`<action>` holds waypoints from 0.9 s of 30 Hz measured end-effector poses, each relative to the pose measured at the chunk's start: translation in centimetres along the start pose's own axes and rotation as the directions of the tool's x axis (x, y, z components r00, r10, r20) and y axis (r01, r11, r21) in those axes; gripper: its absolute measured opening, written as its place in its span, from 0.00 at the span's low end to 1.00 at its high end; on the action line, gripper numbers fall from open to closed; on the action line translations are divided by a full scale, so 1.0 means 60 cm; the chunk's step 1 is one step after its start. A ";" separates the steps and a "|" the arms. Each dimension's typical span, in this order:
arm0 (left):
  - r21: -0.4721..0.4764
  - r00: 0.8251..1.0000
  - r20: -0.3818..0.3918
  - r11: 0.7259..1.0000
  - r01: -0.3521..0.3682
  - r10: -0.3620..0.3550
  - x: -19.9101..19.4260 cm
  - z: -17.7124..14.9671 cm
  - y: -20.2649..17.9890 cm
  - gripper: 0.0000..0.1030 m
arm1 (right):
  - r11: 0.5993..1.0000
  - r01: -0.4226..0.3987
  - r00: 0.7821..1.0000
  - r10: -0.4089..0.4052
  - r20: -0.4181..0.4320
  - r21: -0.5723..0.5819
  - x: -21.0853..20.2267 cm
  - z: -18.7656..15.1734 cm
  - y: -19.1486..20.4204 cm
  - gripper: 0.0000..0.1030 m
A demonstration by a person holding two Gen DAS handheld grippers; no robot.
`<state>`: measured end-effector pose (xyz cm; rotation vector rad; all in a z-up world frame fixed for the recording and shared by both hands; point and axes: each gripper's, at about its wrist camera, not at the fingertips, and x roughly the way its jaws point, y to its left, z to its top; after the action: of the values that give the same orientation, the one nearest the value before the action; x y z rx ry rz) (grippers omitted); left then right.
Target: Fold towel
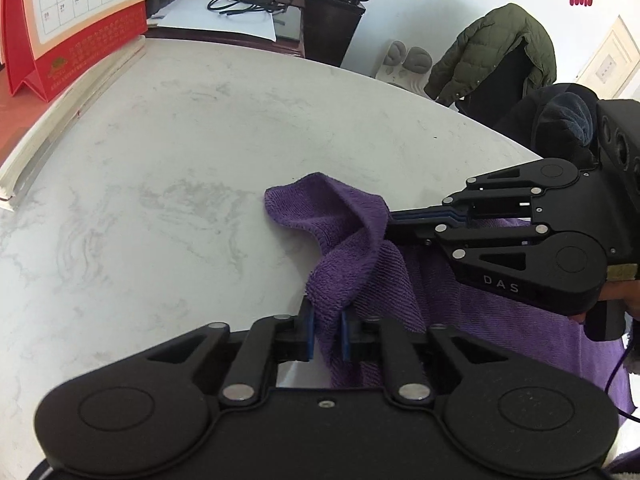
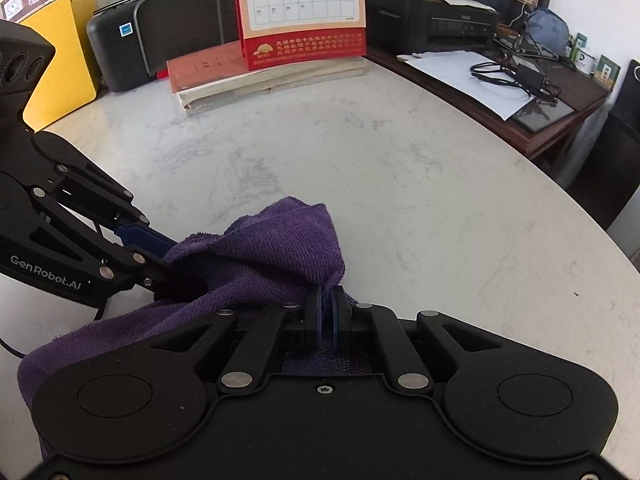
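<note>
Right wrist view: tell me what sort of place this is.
Probably a small office: a printer stands on a side desk, a desk calendar tops stacked books by the marble-look table, and papers lie with cables.

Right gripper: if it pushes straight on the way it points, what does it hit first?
Apart from the purple towel bunched at the right gripper, likely the bare white table; the book stack and calendar sit well beyond, though depth is unclear.
</note>
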<state>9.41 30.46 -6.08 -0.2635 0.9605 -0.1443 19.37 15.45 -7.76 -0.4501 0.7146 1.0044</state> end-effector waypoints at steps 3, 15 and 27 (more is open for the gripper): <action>-0.020 0.999 0.035 1.000 0.004 -0.003 -0.036 0.015 0.008 0.07 | 1.000 0.007 1.000 -0.007 -0.002 -0.019 0.000 0.001 0.004 0.04; -0.102 0.988 0.070 0.987 -0.128 0.135 -0.101 0.024 0.078 0.08 | 0.997 0.027 1.000 -0.028 -0.010 -0.079 0.003 0.006 0.015 0.04; 0.008 0.999 -0.006 0.999 -0.051 0.051 0.001 0.002 0.008 0.27 | 0.995 0.039 0.999 -0.041 -0.031 -0.092 0.005 0.013 0.017 0.05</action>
<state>9.53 30.92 -6.20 -0.2311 0.9722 -0.1028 18.81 16.64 -7.48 -0.5592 0.6882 0.9966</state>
